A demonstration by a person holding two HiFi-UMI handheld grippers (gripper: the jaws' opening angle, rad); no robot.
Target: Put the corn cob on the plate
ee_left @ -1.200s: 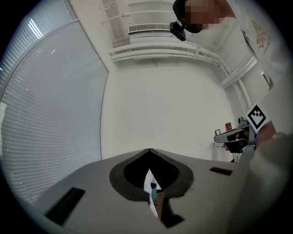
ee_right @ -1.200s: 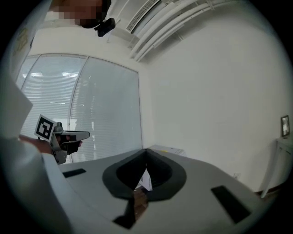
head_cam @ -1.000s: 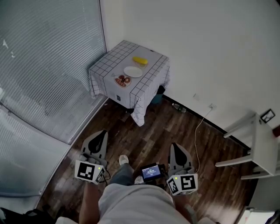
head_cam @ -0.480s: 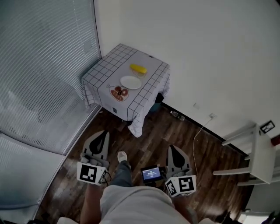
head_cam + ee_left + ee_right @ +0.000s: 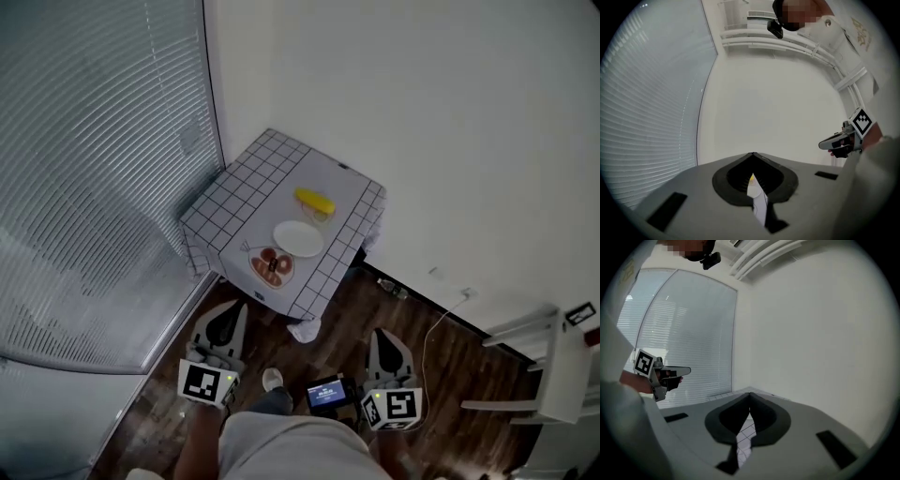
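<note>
Closer to the table [image 5: 246, 187] than a second ago: now just ahead of the feet, judged not yet within reach. Approach stage only; pickup not started.

Left gripper [image 5: 229, 314] and right gripper [image 5: 383, 339]: jaws pressed together, nothing between them.

Corn cob [image 5: 314, 201]: yellow, short, lying flat on the checked cloth, just beyond the empty white plate [image 5: 298, 238] and apart from it.

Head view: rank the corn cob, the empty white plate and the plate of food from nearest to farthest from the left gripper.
1. Plate of food: at the near edge of the table, closest to the left gripper.
2. Empty white plate: mid-table, just beyond.
3. Corn cob: farthest, on the table's far side.
</note>
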